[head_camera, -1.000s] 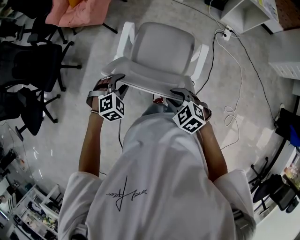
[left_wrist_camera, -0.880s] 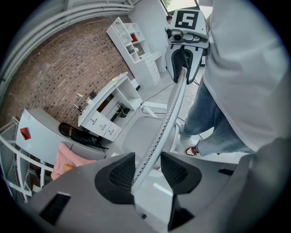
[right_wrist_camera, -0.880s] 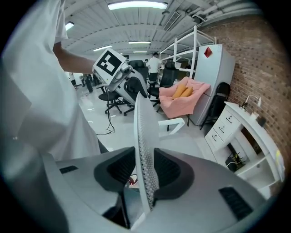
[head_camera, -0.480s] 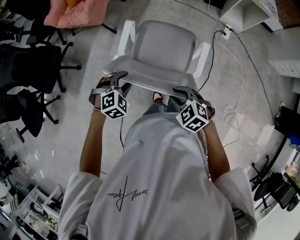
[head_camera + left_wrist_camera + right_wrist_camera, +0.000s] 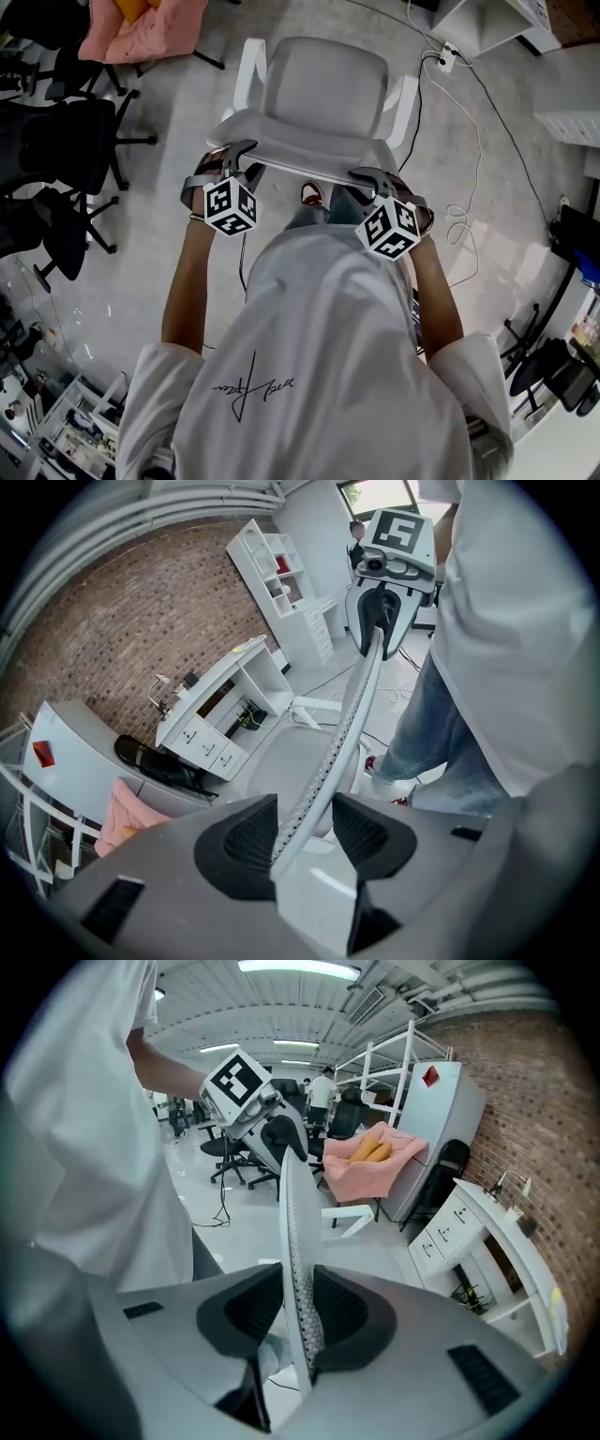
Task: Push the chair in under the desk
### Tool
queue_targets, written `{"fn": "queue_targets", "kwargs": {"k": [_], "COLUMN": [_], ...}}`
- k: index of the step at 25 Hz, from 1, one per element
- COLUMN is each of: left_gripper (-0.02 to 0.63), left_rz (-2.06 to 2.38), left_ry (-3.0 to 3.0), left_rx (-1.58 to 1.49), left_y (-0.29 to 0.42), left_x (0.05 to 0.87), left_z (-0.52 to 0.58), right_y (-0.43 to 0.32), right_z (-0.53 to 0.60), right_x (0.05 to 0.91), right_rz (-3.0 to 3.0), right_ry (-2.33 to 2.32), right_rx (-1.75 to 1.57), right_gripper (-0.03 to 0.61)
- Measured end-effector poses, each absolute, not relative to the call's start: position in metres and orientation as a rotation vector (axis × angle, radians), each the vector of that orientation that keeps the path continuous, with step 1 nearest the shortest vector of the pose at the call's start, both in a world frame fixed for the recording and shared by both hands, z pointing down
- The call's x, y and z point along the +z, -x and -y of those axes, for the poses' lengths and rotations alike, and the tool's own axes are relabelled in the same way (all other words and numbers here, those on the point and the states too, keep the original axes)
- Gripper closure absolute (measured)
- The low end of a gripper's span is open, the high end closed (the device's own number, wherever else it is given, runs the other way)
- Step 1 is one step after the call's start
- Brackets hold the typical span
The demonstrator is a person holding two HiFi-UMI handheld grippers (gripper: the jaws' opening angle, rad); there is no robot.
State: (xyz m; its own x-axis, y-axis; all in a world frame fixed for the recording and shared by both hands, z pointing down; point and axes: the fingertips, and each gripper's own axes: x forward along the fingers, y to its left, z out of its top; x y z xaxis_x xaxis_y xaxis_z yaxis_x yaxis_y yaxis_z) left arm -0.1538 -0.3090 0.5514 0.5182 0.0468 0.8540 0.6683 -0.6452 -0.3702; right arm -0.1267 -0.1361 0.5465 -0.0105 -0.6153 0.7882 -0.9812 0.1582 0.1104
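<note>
Two grippers are set on the chair now, one near each end of the top rim of its back. The left gripper is seen straddling that rim. The mesh edge is lodged against one pad while a sliver of gap seems to be left at the other, so it is judged cupped round the rim rather than clenched. The jaws of the right gripper have just been drawn closer, and the rim is caught between the pads there, pinched from both sides. The chair is parked out on the open floor with its seat turned away from the person. The desk is found beyond the seat, against the brick wall and well apart from the chair. The push is judged to turn on this: the rim's long axis is laid crosswise between the two grippers, the desk is placed past the seat and a touch toward the right gripper's side, and neither hand is clearly nearer. An even shove from both is called for. A white cable is trailed on the floor beside the chair on that same side. The chair's base is hidden under the seat, and in the head view only a corner of white furniture is caught beyond the chair at the frame edge.
</note>
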Motion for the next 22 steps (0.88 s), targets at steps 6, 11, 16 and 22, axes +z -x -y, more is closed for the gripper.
{"fn": "queue_targets", "kwargs": {"k": [6, 11, 16, 22], "left_gripper": [0.435, 0.434, 0.434, 0.436], "left_rz": [0.575, 0.577, 0.59, 0.616], "left_ry": [2.054, 2.051, 2.05, 2.039], "left_rx": [-1.14, -1.149, -1.149, -1.143], "left_y": [0.138, 0.125, 0.111, 0.093], "left_x": [0.551, 0.551, 0.552, 0.552], "left_z": [0.299, 0.295, 0.294, 0.287], "right_y": [0.11, 0.099, 0.086, 0.069], "right_z": [0.126, 0.122, 0.12, 0.114], "right_x": [0.547, 0.546, 0.547, 0.547], "right_rz": [1.699, 1.705, 1.701, 1.69], "right_ry": [-1.547, -1.546, -1.55, -1.559], "right_rx": [0.596, 0.6, 0.606, 0.615], "right_gripper": [0.46, 0.46, 0.46, 0.46]}}
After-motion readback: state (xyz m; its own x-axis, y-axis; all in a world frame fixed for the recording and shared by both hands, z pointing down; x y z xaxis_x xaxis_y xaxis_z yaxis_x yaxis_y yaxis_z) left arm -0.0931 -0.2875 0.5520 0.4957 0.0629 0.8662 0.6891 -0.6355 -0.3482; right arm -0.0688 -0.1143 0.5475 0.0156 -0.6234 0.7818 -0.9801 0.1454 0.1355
